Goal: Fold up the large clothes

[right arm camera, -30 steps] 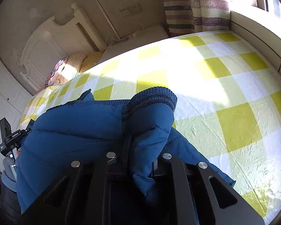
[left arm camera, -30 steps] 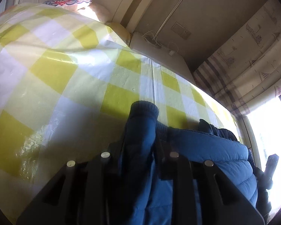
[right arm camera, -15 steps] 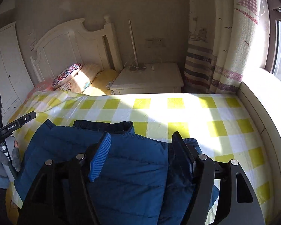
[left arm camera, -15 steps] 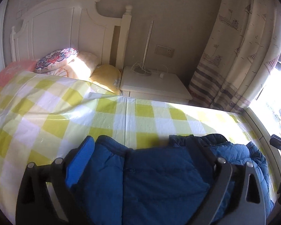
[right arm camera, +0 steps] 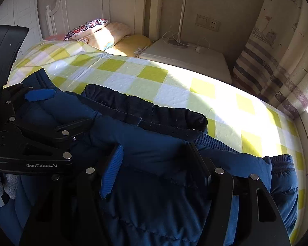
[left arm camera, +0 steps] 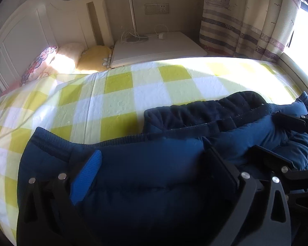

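A blue puffer jacket (left arm camera: pixel 154 164) lies on the yellow-and-white checked bed (left arm camera: pixel 117 94), its dark collar (left arm camera: pixel 205 110) toward the headboard. My left gripper (left arm camera: pixel 149 157) is open, its fingers spread over the jacket's left part. My right gripper (right arm camera: pixel 154 157) is open over the jacket (right arm camera: pixel 158 143), nothing between the fingers. The left gripper (right arm camera: pixel 57 110) also shows at the left of the right wrist view, and the right gripper (left arm camera: pixel 293 121) at the right edge of the left wrist view. A ribbed cuff (right arm camera: pixel 281 162) lies at the right.
A white headboard (left arm camera: pixel 41 20) and pillows (left arm camera: pixel 67 57) stand at the far end. A white bedside table (left arm camera: pixel 156 47) holds a lamp pole and cables. Curtains (left arm camera: pixel 246 16) and a bright window sill line the right side.
A second ago both grippers were shut on the jacket's sleeves. Both have opened and let go, and now sit lower and closer over the jacket.
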`<control>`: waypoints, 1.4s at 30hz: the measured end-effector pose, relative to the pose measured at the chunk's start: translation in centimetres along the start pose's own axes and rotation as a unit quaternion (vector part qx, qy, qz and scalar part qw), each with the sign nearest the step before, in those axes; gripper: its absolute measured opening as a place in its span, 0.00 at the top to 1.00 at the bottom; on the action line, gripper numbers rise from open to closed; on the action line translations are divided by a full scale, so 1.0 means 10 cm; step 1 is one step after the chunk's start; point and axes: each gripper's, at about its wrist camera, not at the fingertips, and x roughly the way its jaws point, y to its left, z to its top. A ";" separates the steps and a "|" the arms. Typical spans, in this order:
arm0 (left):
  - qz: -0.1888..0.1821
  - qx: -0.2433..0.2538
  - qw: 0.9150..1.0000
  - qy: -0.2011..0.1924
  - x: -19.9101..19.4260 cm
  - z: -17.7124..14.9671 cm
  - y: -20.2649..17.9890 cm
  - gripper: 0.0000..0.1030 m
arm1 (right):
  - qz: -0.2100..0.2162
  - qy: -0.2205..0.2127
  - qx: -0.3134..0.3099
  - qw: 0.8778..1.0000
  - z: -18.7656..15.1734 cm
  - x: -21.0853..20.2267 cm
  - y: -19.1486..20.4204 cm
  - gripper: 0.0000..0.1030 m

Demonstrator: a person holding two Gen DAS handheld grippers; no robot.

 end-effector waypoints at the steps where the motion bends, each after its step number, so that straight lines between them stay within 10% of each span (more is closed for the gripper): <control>1: -0.003 -0.003 1.000 0.000 0.02 -0.01 0.01 0.02 | -0.005 -0.002 -0.003 1.000 0.00 0.02 0.03 0.38; 16: -0.046 -0.040 0.998 0.016 0.05 0.04 0.24 0.02 | -0.027 -0.008 -0.020 0.999 0.01 0.02 0.05 0.35; 20: 0.006 -0.041 0.999 -0.013 -0.22 0.05 0.63 0.03 | -0.081 -0.009 -0.021 0.996 -0.01 -0.23 -0.36 0.26; 24: 0.034 -0.092 0.995 0.016 -0.07 -0.11 1.25 0.03 | -0.042 0.012 0.100 0.994 -0.30 -0.21 -1.16 0.24; 27: -0.058 -0.177 0.982 0.041 0.13 -0.26 1.61 0.04 | 0.007 -0.013 0.187 0.982 -0.54 -0.14 -1.48 0.23; 36: -0.058 -0.212 0.975 0.015 0.04 -0.33 1.67 0.04 | 0.073 -0.040 0.241 0.967 -0.62 -0.10 -1.68 0.23; 42: 0.040 -0.133 0.989 -0.057 -0.52 -0.21 1.25 0.08 | -0.032 -0.037 0.175 0.983 -0.42 -0.51 -1.27 0.22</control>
